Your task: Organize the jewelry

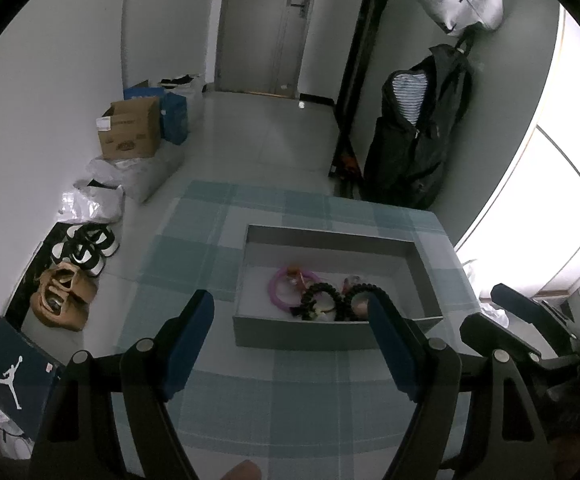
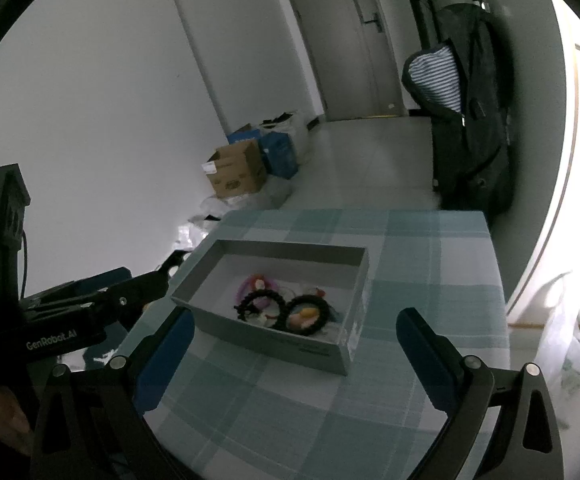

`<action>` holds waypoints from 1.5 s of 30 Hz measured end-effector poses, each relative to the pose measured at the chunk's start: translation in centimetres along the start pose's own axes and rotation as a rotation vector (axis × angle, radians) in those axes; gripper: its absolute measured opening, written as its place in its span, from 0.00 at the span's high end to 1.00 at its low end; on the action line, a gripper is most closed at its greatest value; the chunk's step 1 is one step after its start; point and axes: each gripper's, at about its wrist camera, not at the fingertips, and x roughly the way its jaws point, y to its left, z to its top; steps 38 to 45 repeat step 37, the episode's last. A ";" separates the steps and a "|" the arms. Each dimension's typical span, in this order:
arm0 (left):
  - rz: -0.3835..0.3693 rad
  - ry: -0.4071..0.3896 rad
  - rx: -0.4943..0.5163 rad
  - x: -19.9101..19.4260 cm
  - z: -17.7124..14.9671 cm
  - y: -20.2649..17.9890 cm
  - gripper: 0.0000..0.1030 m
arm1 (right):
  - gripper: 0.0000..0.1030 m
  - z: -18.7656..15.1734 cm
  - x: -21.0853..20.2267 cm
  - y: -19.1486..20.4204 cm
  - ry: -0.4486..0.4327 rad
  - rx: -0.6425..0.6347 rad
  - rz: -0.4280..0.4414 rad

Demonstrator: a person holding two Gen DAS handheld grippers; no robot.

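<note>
A grey open box sits on a table with a blue-green checked cloth. Inside lie a pink ring bracelet, two black beaded bracelets and small coloured pieces. The box also shows in the right wrist view, with the black bracelets and the pink one. My left gripper is open and empty, just in front of the box's near wall. My right gripper is open and empty, above the box's near edge. The left gripper also shows at the left of the right wrist view.
On the floor to the left are a cardboard box, blue boxes, plastic bags, shoes and a shoe box. A dark jacket hangs by the far right wall. A door is at the back.
</note>
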 end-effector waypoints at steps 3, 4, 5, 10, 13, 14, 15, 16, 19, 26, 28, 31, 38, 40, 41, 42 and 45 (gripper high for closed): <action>0.001 0.002 0.019 0.2 -0.1 -0.4 0.27 | 0.01 0.0 0.1 0.1 0.004 -0.001 0.002; 0.000 0.001 0.021 0.1 -0.2 -0.4 0.27 | 0.01 0.0 0.1 0.1 0.004 -0.002 0.001; -0.002 0.000 0.025 0.1 -0.2 -0.5 0.27 | 0.01 0.0 0.1 0.1 0.003 -0.002 0.003; -0.002 -0.012 0.035 -0.2 -0.1 -0.6 0.27 | 0.01 -0.1 0.0 0.1 0.001 -0.001 0.000; -0.007 -0.006 0.024 -0.1 -0.1 -0.5 0.27 | 0.01 -0.1 0.0 0.2 0.001 -0.001 -0.001; -0.007 -0.001 0.022 -0.1 -0.1 -0.4 0.27 | 0.01 -0.1 0.0 0.2 0.001 -0.001 -0.002; -0.009 0.000 0.019 -0.1 -0.1 -0.4 0.27 | 0.01 0.0 0.0 0.2 0.000 -0.002 0.000; -0.009 -0.001 0.018 -0.1 -0.1 -0.4 0.27 | 0.01 0.0 0.0 0.2 -0.001 -0.004 0.000; -0.005 -0.002 0.019 -0.1 -0.1 -0.3 0.27 | 0.01 -0.1 0.0 0.2 0.001 -0.004 0.000; -0.014 0.008 0.018 0.0 -0.2 -0.4 0.27 | 0.01 0.0 0.0 0.1 0.001 -0.005 -0.002; -0.013 0.008 0.019 0.0 -0.2 -0.4 0.27 | 0.01 0.0 0.1 0.1 0.003 -0.005 -0.002; -0.021 -0.007 0.020 -0.4 -0.2 -0.4 0.27 | 0.01 0.1 0.1 0.1 0.004 -0.003 -0.002; -0.018 -0.034 0.020 -0.7 -0.1 -0.4 0.27 | 0.01 0.2 0.1 0.0 0.006 -0.001 -0.004; -0.018 -0.034 0.020 -0.7 -0.1 -0.4 0.27 | 0.01 0.2 0.1 0.0 0.006 -0.001 -0.004; -0.018 -0.034 0.020 -0.7 -0.1 -0.4 0.27 | 0.01 0.2 0.1 0.0 0.006 -0.001 -0.004; -0.018 -0.034 0.020 -0.7 -0.1 -0.4 0.27 | 0.01 0.2 0.1 0.0 0.006 -0.001 -0.004; -0.018 -0.034 0.020 -0.7 -0.1 -0.4 0.27 | 0.01 0.2 0.1 0.0 0.006 -0.001 -0.004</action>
